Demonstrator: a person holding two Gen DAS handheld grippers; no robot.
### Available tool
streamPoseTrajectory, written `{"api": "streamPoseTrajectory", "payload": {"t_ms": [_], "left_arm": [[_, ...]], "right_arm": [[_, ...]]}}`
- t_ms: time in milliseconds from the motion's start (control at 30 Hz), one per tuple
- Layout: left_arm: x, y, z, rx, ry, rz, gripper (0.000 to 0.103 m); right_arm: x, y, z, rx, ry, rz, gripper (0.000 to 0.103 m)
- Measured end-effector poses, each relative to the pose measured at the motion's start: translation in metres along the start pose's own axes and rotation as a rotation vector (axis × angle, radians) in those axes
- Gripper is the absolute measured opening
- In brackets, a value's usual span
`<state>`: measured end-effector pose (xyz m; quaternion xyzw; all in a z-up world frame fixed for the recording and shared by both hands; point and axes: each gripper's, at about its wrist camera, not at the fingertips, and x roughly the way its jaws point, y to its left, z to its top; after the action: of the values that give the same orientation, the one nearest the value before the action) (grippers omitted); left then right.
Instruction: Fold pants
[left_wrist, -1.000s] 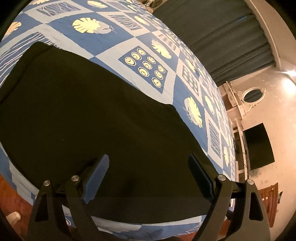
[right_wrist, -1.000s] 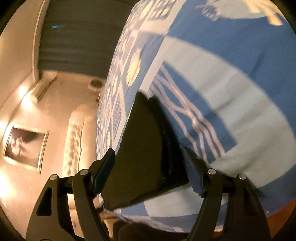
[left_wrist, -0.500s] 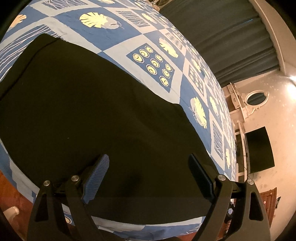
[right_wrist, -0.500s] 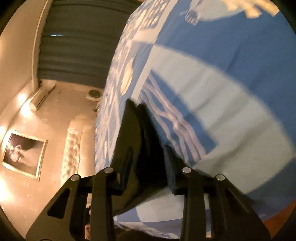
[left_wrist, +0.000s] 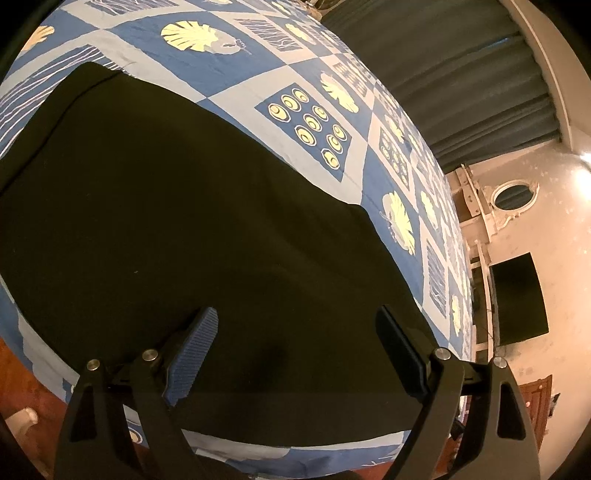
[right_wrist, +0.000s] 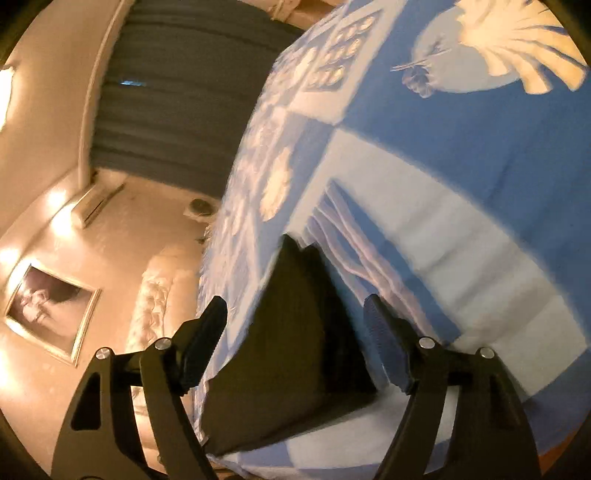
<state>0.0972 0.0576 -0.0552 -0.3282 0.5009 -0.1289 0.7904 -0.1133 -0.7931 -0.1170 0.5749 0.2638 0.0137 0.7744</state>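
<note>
Dark pants (left_wrist: 192, 229) lie flat on a bed with a blue patterned bedspread (left_wrist: 236, 66). In the left wrist view they fill the middle, and my left gripper (left_wrist: 295, 343) hovers open over their near part, close to the bed's front edge. In the right wrist view I see one end of the pants (right_wrist: 295, 332) edge-on near the bed's corner. My right gripper (right_wrist: 295, 332) is open, its fingers either side of that end, holding nothing.
The bedspread (right_wrist: 461, 166) stretches away beyond the pants. Dark curtains (left_wrist: 461, 74), a mirror and dresser (left_wrist: 513, 192) and a dark screen (left_wrist: 517, 295) stand past the bed. A headboard (right_wrist: 155, 295) and framed picture (right_wrist: 48, 314) show in the right wrist view.
My right gripper narrowed over the pants' end half a second ago and has opened wide again. My left gripper has stayed open, shifting slightly over the pants.
</note>
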Motion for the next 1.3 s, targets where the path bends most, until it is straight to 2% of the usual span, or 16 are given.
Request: {"api": "streamPoseTrajectory", "payload": {"t_ms": [133, 200, 367, 400, 433, 500, 533, 700, 833, 933, 1133, 1300], "left_arm": [[0.001, -0.001, 0.000, 0.008, 0.001, 0.009, 0.086], [0.002, -0.002, -0.001, 0.015, 0.002, 0.014, 0.086], [0.003, -0.002, 0.000, 0.027, 0.003, 0.020, 0.086], [0.003, -0.002, 0.000, 0.026, 0.003, 0.019, 0.086], [0.003, -0.002, -0.001, 0.025, 0.004, 0.020, 0.086], [0.003, -0.002, -0.001, 0.024, 0.002, 0.021, 0.086], [0.003, -0.002, -0.001, 0.026, 0.003, 0.022, 0.086], [0.006, -0.003, -0.003, 0.048, 0.013, 0.040, 0.086], [0.007, -0.004, -0.003, 0.060, 0.017, 0.046, 0.086], [0.007, -0.005, -0.003, 0.071, 0.018, 0.052, 0.086], [0.005, -0.002, -0.002, 0.049, 0.015, 0.041, 0.086], [0.006, -0.005, -0.003, 0.080, 0.015, 0.064, 0.086]], "right_arm": [[0.029, 0.010, 0.002, -0.074, 0.308, 0.026, 0.077], [0.039, 0.016, 0.005, -0.089, 0.356, 0.014, 0.080], [0.062, 0.018, 0.027, -0.041, 0.295, 0.002, 0.079], [0.066, 0.019, 0.027, -0.054, 0.307, -0.017, 0.073], [0.074, 0.023, 0.028, -0.080, 0.324, -0.056, 0.065], [0.084, 0.021, 0.023, -0.095, 0.366, -0.138, 0.022], [0.085, 0.017, 0.022, -0.093, 0.383, -0.168, 0.016], [0.067, 0.020, 0.012, -0.124, 0.361, -0.175, 0.013], [0.057, 0.044, 0.009, -0.143, 0.328, -0.156, 0.012], [0.039, 0.070, 0.009, -0.184, 0.305, -0.141, 0.012], [0.031, 0.140, -0.004, -0.256, 0.267, -0.114, 0.012], [0.026, 0.191, -0.023, -0.325, 0.261, -0.087, 0.012]]}}
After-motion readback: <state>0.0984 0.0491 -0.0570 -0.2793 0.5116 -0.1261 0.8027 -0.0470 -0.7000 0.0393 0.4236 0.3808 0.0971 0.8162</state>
